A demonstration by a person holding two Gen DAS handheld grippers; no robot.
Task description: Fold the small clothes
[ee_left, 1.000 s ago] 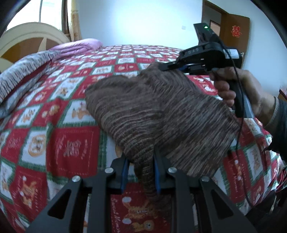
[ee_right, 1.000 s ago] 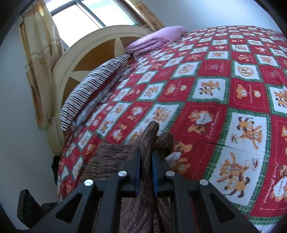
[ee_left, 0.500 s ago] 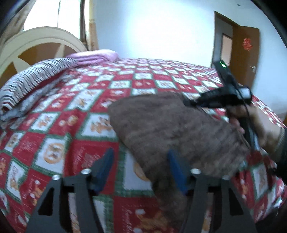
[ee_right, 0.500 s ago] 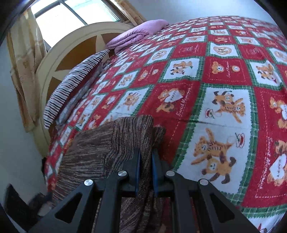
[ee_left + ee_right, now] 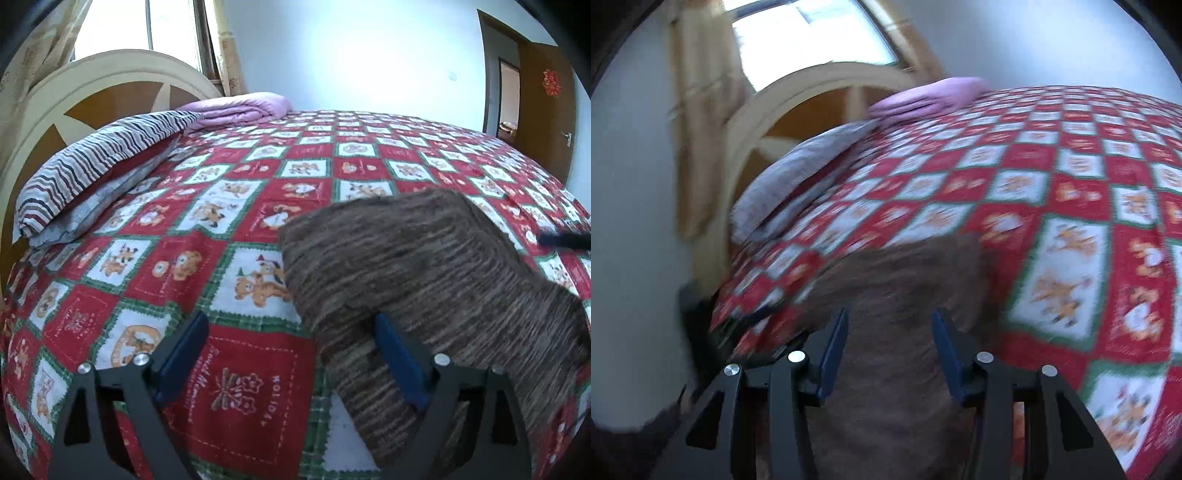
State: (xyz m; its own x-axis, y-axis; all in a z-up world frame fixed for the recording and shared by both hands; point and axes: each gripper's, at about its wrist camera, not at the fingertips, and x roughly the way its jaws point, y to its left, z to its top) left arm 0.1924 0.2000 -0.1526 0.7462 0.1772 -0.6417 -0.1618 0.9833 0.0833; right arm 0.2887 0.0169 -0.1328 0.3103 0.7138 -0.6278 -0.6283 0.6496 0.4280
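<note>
A brown striped knit garment [image 5: 417, 266] lies folded on the red, white and green patchwork bedspread [image 5: 236, 206]. In the left wrist view my left gripper [image 5: 291, 350] is open, its right blue pad beside the garment's near edge, holding nothing. In the right wrist view, which is blurred, my right gripper [image 5: 890, 343] is open above the same garment [image 5: 894, 295], holding nothing. The tip of the right gripper shows at the right edge of the left wrist view [image 5: 565, 240].
A striped folded quilt [image 5: 96, 162] and a purple folded blanket [image 5: 240, 107] lie along the cream and brown headboard [image 5: 92, 96]. A window with curtains is behind it. A brown door [image 5: 543, 103] stands at the far right.
Both grippers have let go of the garment and opened. The garment has dropped flat onto the bedspread. The left gripper has pulled back to the left; the right view has swung and blurred.
</note>
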